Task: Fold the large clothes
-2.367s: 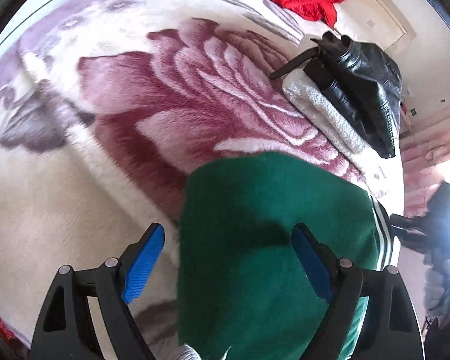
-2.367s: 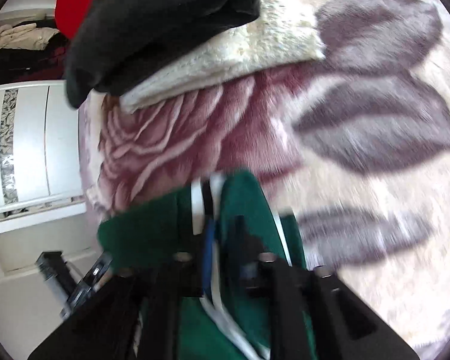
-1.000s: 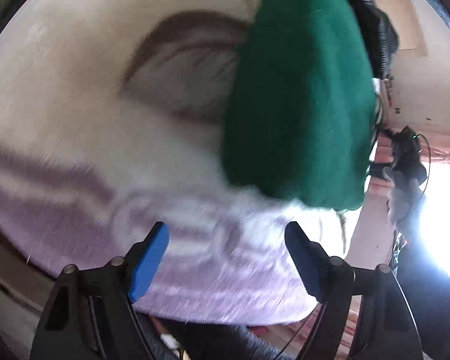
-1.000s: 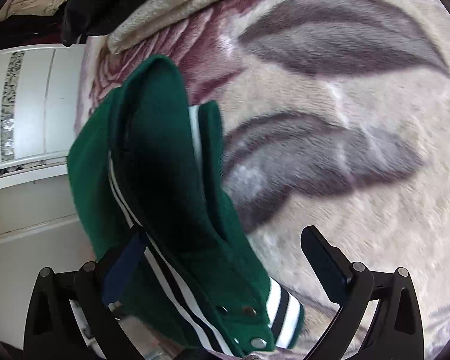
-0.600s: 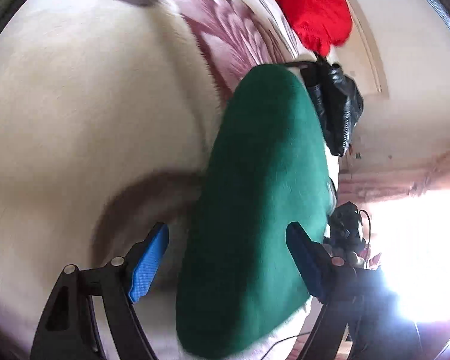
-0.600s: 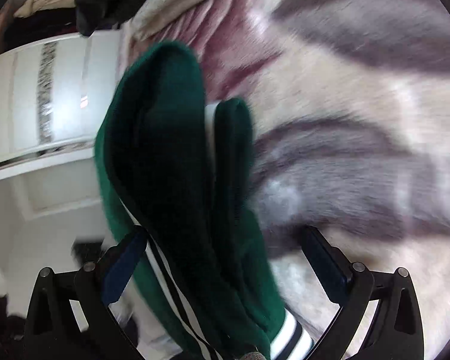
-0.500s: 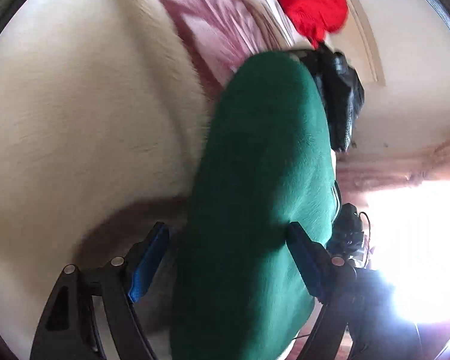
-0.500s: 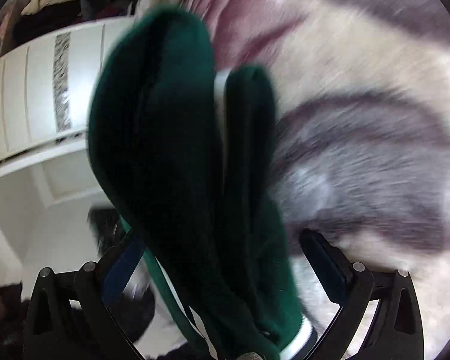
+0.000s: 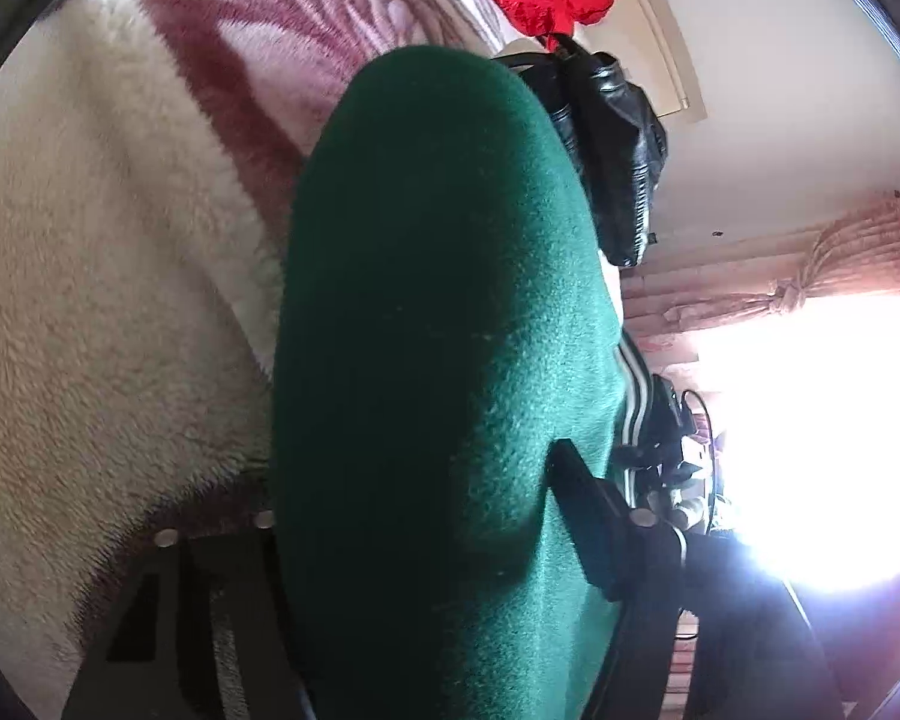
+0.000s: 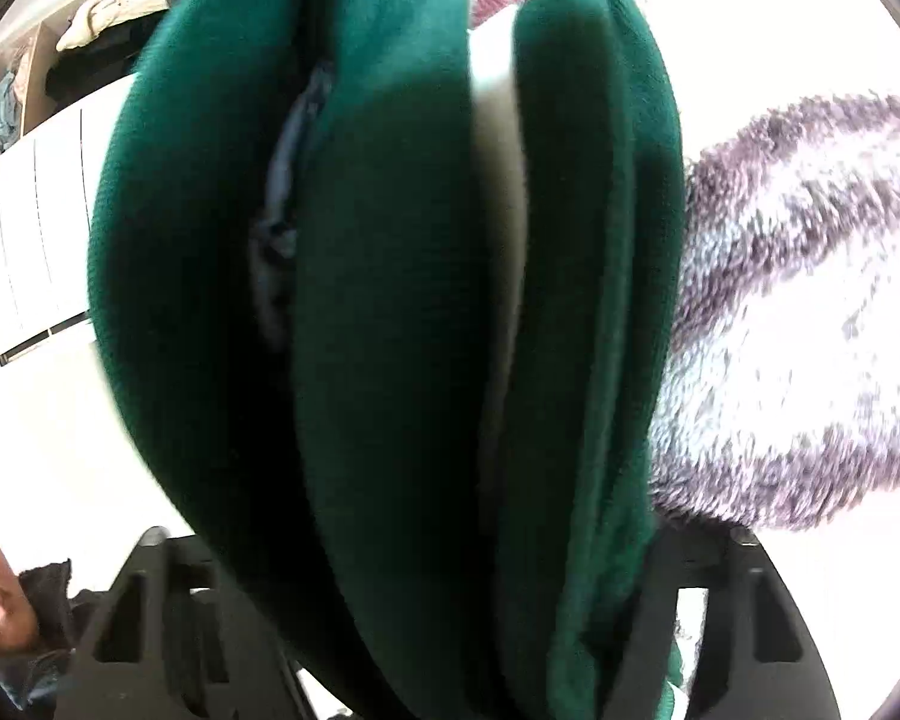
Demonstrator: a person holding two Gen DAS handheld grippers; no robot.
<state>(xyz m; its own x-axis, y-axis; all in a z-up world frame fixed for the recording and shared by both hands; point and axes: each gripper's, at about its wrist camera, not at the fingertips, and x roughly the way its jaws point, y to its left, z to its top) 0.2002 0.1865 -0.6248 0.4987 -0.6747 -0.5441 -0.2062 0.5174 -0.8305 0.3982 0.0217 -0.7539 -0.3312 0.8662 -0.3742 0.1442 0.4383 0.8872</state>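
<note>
Jacket [image 9: 444, 360] is held, folded thick, over the blanket [image 9: 90, 312] | left tool [image 9: 426, 516] and right tool [image 10: 444, 540] are both squeezed on it, likely so folds are kept together.

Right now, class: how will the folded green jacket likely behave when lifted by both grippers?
The green jacket looks thick and soft, so it probably sags rather than staying stiff. Its layered folds may slip apart. The fleecy weave likely grips the fingers well.

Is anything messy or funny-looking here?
Nothing is damaged or spilled. The folded green fleece jacket fills both views, bunched in thick layers between each gripper's fingers. A black leather jacket sits behind it on the floral plush blanket.
</note>
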